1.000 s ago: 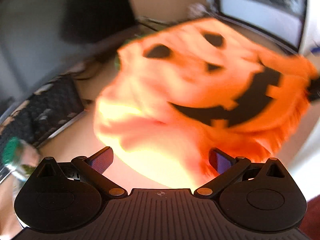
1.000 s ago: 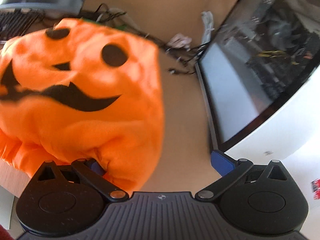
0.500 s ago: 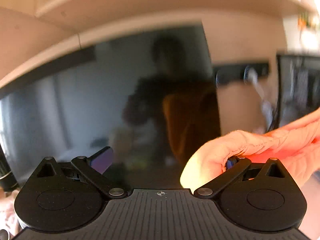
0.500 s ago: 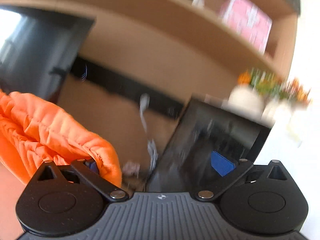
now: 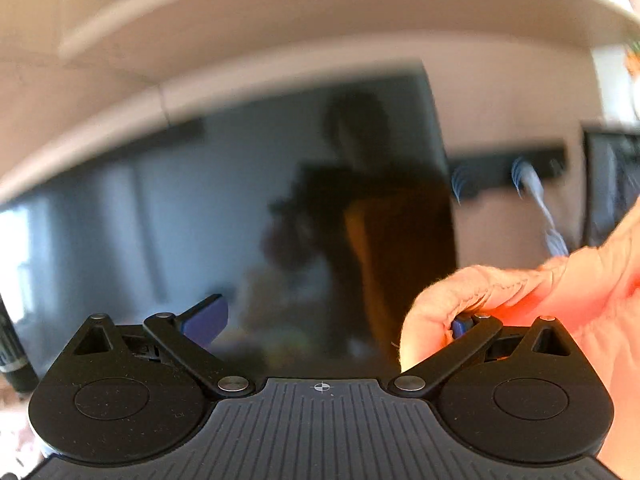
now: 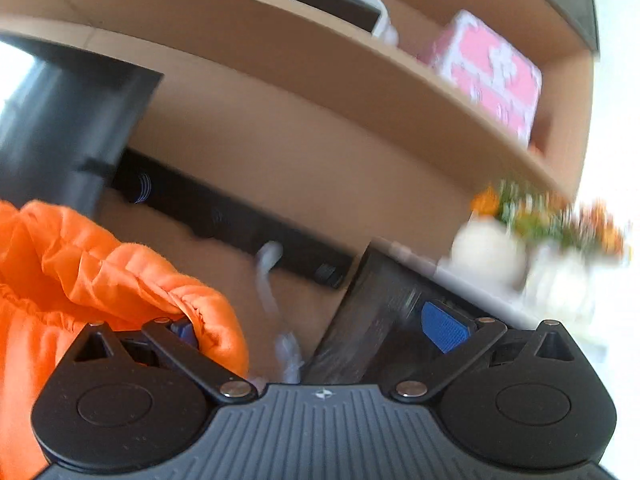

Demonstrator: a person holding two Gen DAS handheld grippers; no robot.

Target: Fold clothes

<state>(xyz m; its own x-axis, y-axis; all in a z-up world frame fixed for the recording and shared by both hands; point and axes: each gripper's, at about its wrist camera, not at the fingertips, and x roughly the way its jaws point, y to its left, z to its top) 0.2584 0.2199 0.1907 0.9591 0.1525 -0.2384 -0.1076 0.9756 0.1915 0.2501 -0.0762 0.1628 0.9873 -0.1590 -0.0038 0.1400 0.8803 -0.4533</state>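
Both tongs stand wide, the left tongs (image 5: 336,320) and right tongs (image 6: 316,328) each with the orange garment (image 6: 100,276) hooked over one finger, raised before a dark monitor (image 5: 200,240).

Right tongs (image 6: 316,328) stood wide apart. The gathered hem of an orange garment (image 6: 80,264) draped over the left finger, hiding most of its blue pad; the right blue pad (image 6: 444,326) was bare. Behind them: a dark monitor (image 6: 60,120) at left, a wooden shelf (image 6: 280,52) bearing a pink box (image 6: 488,72), and blurred orange flowers (image 6: 552,216) at right.
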